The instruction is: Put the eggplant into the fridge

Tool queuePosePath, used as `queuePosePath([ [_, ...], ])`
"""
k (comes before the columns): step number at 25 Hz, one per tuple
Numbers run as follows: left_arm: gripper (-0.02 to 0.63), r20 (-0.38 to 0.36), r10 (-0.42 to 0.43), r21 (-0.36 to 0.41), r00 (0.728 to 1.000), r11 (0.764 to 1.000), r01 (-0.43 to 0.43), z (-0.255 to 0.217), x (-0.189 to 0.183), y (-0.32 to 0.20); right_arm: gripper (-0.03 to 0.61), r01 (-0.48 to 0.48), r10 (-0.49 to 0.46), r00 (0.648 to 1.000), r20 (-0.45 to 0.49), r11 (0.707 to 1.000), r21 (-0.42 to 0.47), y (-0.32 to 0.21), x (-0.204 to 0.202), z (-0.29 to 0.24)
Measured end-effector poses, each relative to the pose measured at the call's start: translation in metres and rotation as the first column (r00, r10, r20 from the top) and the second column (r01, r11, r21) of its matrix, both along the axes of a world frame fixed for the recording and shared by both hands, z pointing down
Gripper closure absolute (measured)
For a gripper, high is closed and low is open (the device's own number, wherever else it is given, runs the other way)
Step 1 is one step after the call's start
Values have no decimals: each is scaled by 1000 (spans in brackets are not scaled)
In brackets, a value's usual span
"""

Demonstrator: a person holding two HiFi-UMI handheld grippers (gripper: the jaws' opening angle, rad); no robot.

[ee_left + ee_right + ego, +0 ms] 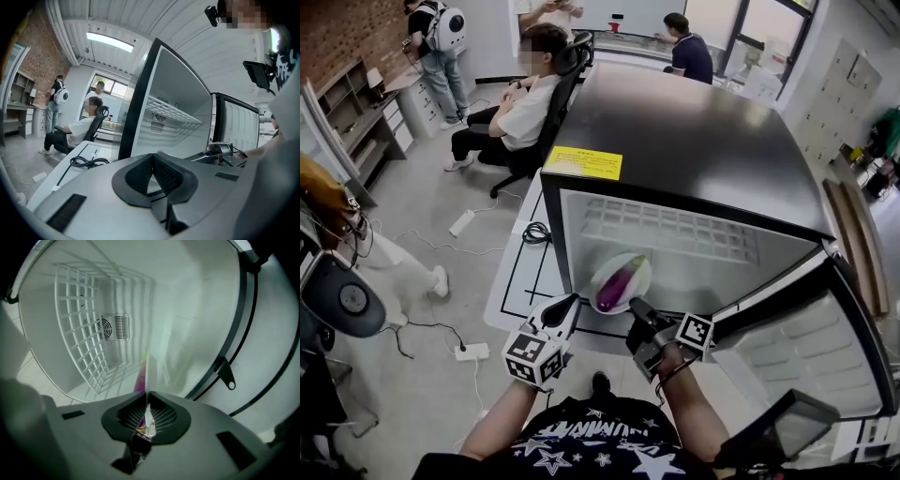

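Observation:
A purple eggplant lies on a small white plate held at the mouth of the open fridge. My right gripper is shut on the plate's near rim. In the right gripper view the plate shows edge-on between the pads, with a strip of eggplant beside it and the fridge's white inside beyond. My left gripper hangs just left of the plate, apart from it. Its jaws meet with nothing between them.
A wire shelf spans the fridge's upper part. The fridge door stands swung open to the right. A person sits in an office chair left of the fridge. A power strip and cables lie on the floor.

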State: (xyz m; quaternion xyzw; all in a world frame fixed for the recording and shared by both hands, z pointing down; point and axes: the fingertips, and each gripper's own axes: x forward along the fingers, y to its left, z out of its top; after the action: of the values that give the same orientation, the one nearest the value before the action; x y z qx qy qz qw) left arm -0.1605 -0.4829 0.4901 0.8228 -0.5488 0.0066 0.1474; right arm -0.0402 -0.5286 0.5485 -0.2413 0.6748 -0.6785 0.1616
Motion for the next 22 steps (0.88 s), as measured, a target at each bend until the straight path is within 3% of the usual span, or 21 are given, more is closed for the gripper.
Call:
queuePosePath([
  [22, 604, 3, -108, -40, 994, 993, 108, 12, -5, -24, 557, 111, -115, 990, -79, 993, -49, -52, -15, 38],
])
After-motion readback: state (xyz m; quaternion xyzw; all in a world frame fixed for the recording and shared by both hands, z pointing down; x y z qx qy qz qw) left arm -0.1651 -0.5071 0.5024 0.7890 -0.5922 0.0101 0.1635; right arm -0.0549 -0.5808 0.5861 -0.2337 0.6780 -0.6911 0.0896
